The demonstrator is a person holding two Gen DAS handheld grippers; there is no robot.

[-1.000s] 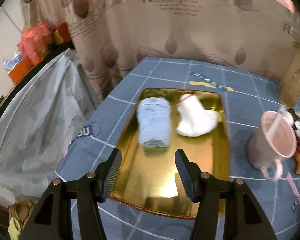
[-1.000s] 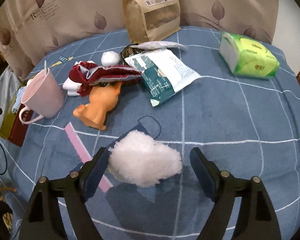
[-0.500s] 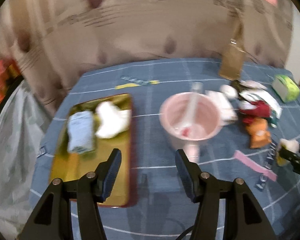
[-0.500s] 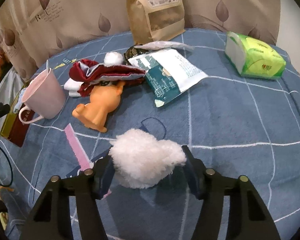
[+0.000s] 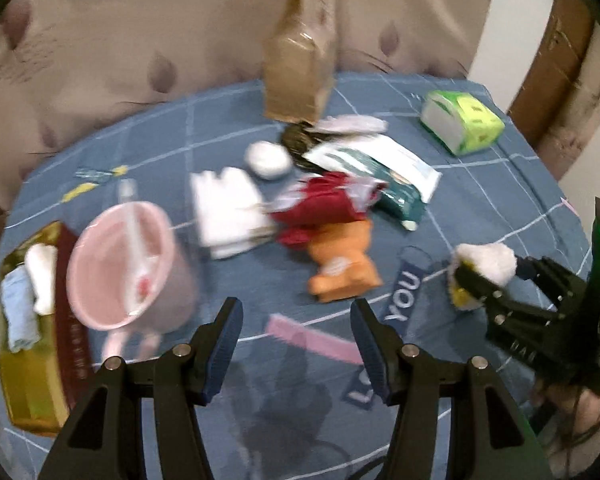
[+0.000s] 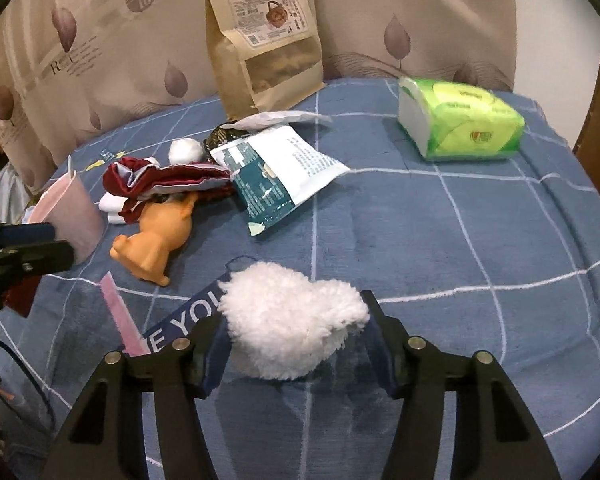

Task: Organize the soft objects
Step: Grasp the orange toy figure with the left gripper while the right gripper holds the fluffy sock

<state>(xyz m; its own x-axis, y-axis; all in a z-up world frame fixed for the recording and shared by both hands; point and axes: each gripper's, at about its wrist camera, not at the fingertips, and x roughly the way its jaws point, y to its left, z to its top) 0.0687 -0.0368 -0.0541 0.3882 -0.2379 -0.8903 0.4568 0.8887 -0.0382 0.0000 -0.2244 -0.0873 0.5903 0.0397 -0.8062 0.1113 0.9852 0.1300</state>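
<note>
My right gripper (image 6: 296, 332) is shut on a white fluffy soft toy (image 6: 292, 324), its pads pressing in from both sides just above the blue cloth. The left wrist view shows that same toy (image 5: 488, 262) in the right gripper (image 5: 486, 280) at the far right. Open and holding nothing, my left gripper (image 5: 296, 320) hangs over the cloth between a pink cup (image 5: 128, 264) and an orange plush (image 5: 344, 268). A gold tray (image 5: 20, 392) at the left edge holds a rolled blue cloth (image 5: 18, 316) and a white sock (image 5: 42, 276).
A red garment (image 6: 168, 178), a folded white cloth (image 5: 228, 212) and a white pompom (image 6: 186, 150) lie behind the plush. A teal packet (image 6: 280, 176), a brown paper bag (image 6: 264, 36) and a green tissue pack (image 6: 460, 120) stand further back. A pink strip (image 5: 312, 336) lies near.
My left gripper swung right from above the gold tray to the middle of the table. The right gripper's jaws closed onto the white fluffy toy.
</note>
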